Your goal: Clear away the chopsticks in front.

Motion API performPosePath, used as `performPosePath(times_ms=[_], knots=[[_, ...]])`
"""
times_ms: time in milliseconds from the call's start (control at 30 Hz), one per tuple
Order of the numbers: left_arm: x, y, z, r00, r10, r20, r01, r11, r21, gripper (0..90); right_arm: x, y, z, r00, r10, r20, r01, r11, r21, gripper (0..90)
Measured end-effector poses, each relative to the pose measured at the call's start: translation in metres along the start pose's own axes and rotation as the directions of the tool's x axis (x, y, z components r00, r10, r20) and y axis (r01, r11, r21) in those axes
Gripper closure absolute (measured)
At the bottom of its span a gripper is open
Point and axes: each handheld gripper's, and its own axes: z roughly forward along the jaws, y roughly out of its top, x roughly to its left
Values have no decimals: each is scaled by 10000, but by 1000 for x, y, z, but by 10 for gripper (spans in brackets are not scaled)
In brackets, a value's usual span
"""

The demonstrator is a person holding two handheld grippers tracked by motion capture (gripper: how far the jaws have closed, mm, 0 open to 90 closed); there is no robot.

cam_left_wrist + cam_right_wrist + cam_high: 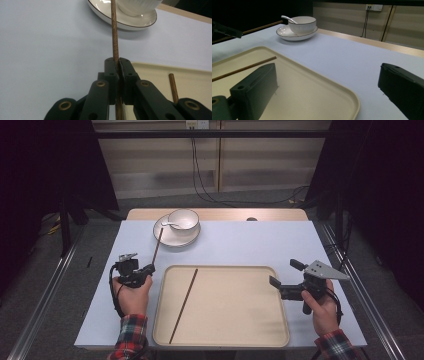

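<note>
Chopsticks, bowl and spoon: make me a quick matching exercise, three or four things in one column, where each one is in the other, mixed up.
Things:
1. chopstick in the left claw
2. second chopstick
3. bowl
4. spoon

Places:
A. resting in the bowl
B. lying flat in the tray
C. standing on the plate
D. clamped between shut jaws, left of the tray

Pairs: 1-D, 2-B, 3-C, 4-A

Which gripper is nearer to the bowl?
Left. The left gripper sits just below the bowl, holding a chopstick; the right gripper hangs open at the tray's far right edge.
</note>
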Motion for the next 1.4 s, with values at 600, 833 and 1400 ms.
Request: performPosePath(times_ms=[600,833,1400], knots=[[-15,-25,-31,9983,-63,576,82,9994,-339,856,2,0,0,10000,3,-52,-3,10000,14,18],[-23,-35,-37,9961,29,877,-6,9997,-260,856,1,0,0,10000,-29,-39,29,10000,-68,18],[-33,-57,-50,9895,38,1447,-31,10000,-53,856,3,0,1,9998,-126,-141,127,9999,21,18]])
